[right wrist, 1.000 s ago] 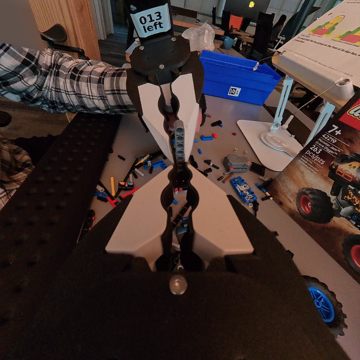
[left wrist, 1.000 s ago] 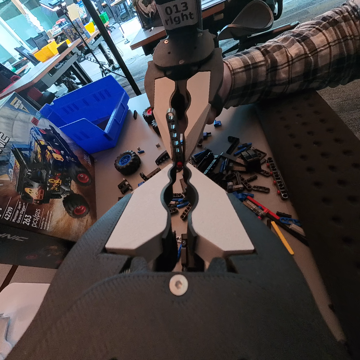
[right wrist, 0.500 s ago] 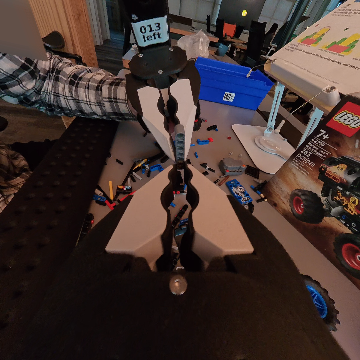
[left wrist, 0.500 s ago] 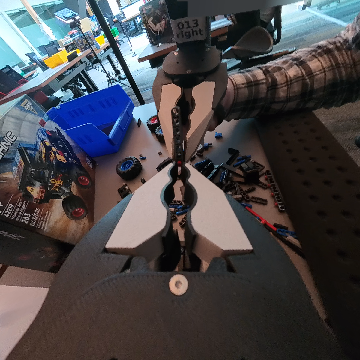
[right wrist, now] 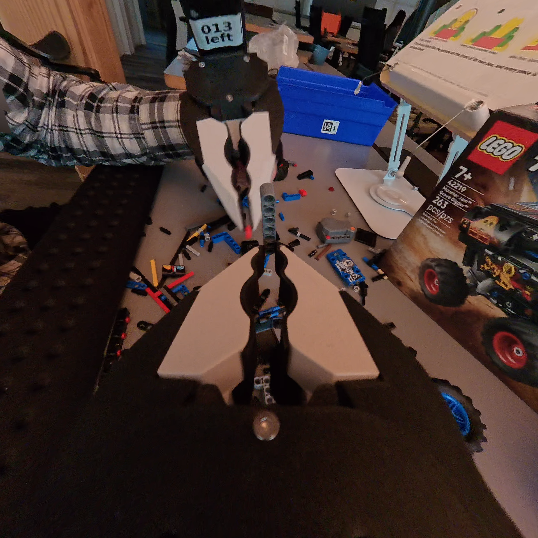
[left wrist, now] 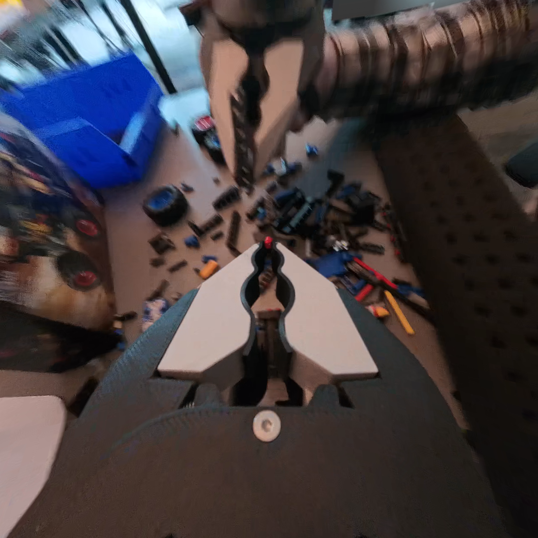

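Grey beam (right wrist: 268, 215) stands upright in the air over the bench (right wrist: 320, 163), its lower end pinched in the clenched right tongs (right wrist: 267, 247) and a row of holes showing along its face. Room behind is an open workspace with more desks, chairs and a wooden panel on one side, too dim for detail. A black studded mat (right wrist: 58, 262) runs along one bench edge. A toy-truck box (right wrist: 480, 247) stands on the opposite edge, a blue bin (right wrist: 329, 104) sits at the far end, and a white stand (right wrist: 378, 198) props an open booklet (right wrist: 465, 43) above the box. A plaid sleeve (right wrist: 87, 116) reaches in over the mat to the left tongs (right wrist: 246, 227). These are clenched on a small red pin (right wrist: 248, 232) and angled down, so the pin tip sits just beside the beam's lower holes and apart from it. Left wrist view is motion-blurred, but it does show the pin poking out of the closed tips with the beam farther off. Smaller stuff on the bench: a blue-hubbed tyre (right wrist: 457, 413) near the box, a grey motor-like block (right wrist: 334, 231), a blue printed plate (right wrist: 345, 266), a blue L-piece (right wrist: 227, 240) and a yellow rod (right wrist: 153, 272). Loose black, blue and red pins and bars are scattered between them.
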